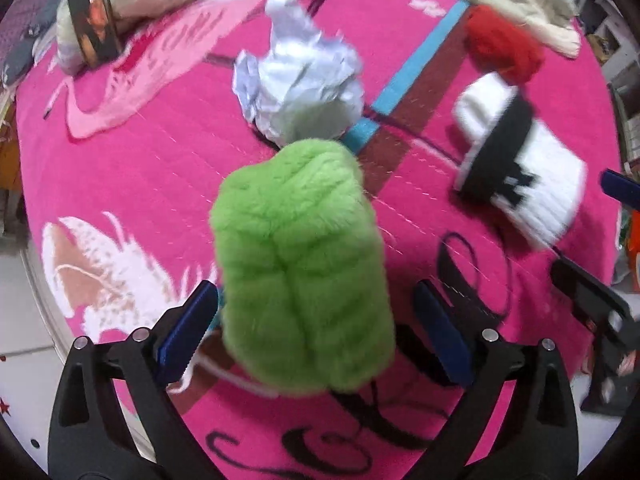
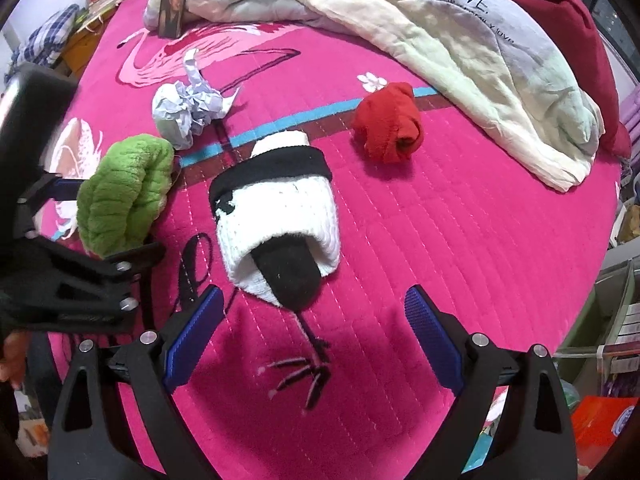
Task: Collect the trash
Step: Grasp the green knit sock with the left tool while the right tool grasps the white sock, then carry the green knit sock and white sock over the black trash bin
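Crumpled paper: ball of crushed white-grey paper (image 1: 298,80), lying loose on the pink quilted bedspread with flamingo print (image 1: 160,168), upper centre of the left wrist view, upper left of the right wrist view (image 2: 188,110). Judged the only obvious trash in sight.

Progress: nothing seen collected; no bin or bag visible in either view. Paper untouched, not between either pair of pads. Pick-up and disposal both judged outstanding.

Left gripper (image 1: 316,332): jaws wide apart, blue pads clear on both sides of a fuzzy green rolled sock bundle (image 1: 300,272). Slight gap visible either side; no clamping. Bundle stands between the pads and the paper, touching or just beside the paper's lower edge.

Right gripper (image 2: 314,336): jaws apart, nothing between them. Bare bedspread beneath; white knit sock roll with black band (image 2: 280,216) just above the pads in frame.

Paper relative to tongs: beyond the left pads, past the green bundle; well apart from the right pads, up and to the left.

Other items: red rolled fabric bundle (image 2: 390,124), right of centre; cream rumpled blanket (image 2: 460,40), top of frame. Judged not trash.
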{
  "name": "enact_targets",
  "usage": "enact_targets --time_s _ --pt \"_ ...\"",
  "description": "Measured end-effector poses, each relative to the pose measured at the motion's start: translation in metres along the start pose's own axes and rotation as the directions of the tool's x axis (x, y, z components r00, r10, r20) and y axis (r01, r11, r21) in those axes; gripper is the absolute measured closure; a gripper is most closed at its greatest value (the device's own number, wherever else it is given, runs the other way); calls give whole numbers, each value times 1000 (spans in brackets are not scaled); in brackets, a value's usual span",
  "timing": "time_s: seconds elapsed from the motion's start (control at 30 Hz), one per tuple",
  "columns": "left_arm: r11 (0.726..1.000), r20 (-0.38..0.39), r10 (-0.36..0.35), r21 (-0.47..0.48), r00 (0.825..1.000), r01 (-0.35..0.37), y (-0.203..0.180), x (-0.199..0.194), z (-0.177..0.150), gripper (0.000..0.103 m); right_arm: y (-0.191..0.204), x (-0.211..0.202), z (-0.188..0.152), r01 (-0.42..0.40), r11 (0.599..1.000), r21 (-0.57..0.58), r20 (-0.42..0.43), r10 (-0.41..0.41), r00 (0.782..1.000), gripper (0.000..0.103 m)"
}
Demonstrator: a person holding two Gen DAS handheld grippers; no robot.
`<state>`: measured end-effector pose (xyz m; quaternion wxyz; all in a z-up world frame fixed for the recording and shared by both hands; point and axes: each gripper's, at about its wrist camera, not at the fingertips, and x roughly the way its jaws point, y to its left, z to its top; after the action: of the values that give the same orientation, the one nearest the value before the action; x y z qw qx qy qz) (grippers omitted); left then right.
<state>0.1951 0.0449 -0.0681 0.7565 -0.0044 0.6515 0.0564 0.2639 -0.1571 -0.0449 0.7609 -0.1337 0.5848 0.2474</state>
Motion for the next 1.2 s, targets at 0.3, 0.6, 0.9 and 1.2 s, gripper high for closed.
enact_targets --time_s 0.3,0.6,0.9,1.2 --pt "997 61 -75 23 995 74 3 -11 -4 50 12 21 19 -16 999 -52 -20 15 1000 15" --pt "995 49 -100 7 994 100 22 -10 -4 52 15 50 36 -6 996 -94 -23 4 1000 15" --pt "996 53 -94 15 994 93 10 -25 -20 53 37 19 27 -13 975 -221 32 21 999 81" --pt "994 85 -73 90 994 65 -26 -57 -40 53 10 -20 -17 -69 992 -102 34 73 997 80"
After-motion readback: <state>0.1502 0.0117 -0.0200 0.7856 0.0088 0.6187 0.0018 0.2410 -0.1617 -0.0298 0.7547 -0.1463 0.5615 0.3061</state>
